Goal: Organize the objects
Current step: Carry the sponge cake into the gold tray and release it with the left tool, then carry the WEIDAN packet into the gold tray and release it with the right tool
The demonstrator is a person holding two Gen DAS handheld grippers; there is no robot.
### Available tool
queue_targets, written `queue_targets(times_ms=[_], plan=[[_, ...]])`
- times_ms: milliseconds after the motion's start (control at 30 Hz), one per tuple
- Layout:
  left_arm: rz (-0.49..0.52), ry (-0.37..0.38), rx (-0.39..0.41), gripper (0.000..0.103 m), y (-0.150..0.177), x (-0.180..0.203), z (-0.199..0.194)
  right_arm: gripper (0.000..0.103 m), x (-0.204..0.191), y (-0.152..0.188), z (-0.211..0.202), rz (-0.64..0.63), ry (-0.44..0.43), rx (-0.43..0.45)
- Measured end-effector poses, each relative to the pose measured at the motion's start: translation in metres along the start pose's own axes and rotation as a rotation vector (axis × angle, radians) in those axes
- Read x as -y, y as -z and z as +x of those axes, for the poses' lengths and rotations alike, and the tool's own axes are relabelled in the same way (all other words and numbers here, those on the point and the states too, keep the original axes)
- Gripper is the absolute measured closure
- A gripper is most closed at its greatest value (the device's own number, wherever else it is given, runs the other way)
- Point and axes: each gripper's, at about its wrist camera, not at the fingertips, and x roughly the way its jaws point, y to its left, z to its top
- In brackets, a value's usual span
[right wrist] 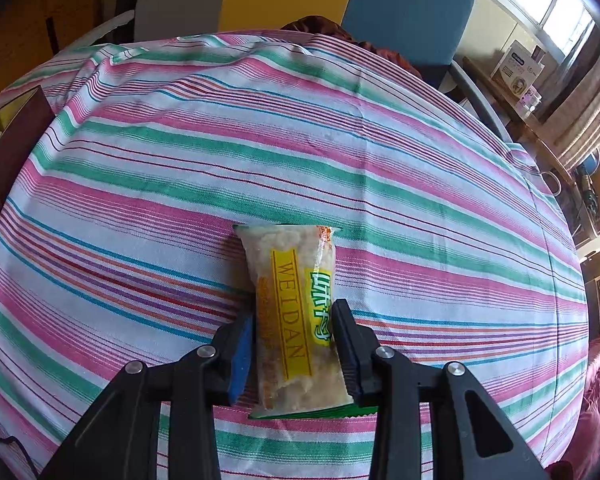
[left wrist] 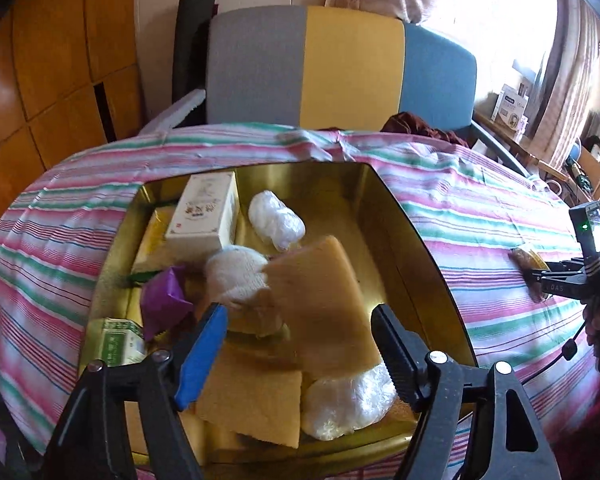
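Left wrist view: my left gripper (left wrist: 300,344) fingers stand wide over the filled gold tin (left wrist: 384,184); right gripper (right wrist: 294,356) clamps the last snack packet (right wrist: 296,312) (unboxed).

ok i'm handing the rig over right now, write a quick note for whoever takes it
Left gripper: open over the gold metal tin, holding nothing.
Right gripper: shut on the clear yellow-labelled snack packet, which lies on the striped pink and green tablecloth.
Done: the tin already holds a white carton, a purple wrapper, tan flat packs and clear-wrapped bundles.
Left: the snack packet is not yet in the tin; probably move it there next.
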Motion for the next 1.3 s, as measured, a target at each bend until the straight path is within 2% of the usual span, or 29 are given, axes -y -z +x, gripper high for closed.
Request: queue_targets(times_ms=[300, 533, 600, 800, 967, 1167, 1233, 1300], plan=[[-0.020, -0.012, 0.051, 0.027, 0.001, -0.010, -0.021, 0.066, -0.020, 0.000, -0.013, 0.038, -0.036, -0.025], [-0.042, -0.024, 0.065, 0.025, 0.006, -0.019, -0.030, 0.067, -0.050, -0.007, -0.033, 0.043, -0.101, 0.016], [-0.047, -0.034, 0.076, 0.019, 0.007, -0.022, -0.034, 0.067, -0.061, -0.013, -0.048, 0.051, -0.144, 0.046], [-0.085, -0.080, 0.100, 0.011, 0.010, -0.036, -0.045, 0.067, -0.127, -0.040, -0.100, -0.016, -0.284, 0.165], [-0.132, -0.127, 0.112, 0.000, 0.010, -0.052, -0.053, 0.067, -0.194, -0.066, -0.124, -0.112, -0.360, 0.215], [-0.170, -0.169, 0.079, 0.000, 0.013, -0.069, -0.052, 0.066, -0.247, -0.091, -0.106, -0.155, -0.349, 0.184], [-0.161, -0.208, 0.069, 0.000, 0.013, -0.069, -0.050, 0.064, -0.256, -0.097, -0.094, -0.152, -0.336, 0.168], [-0.156, -0.242, 0.065, 0.000, 0.015, -0.070, -0.048, 0.057, -0.260, -0.100, -0.084, -0.142, -0.336, 0.148]])
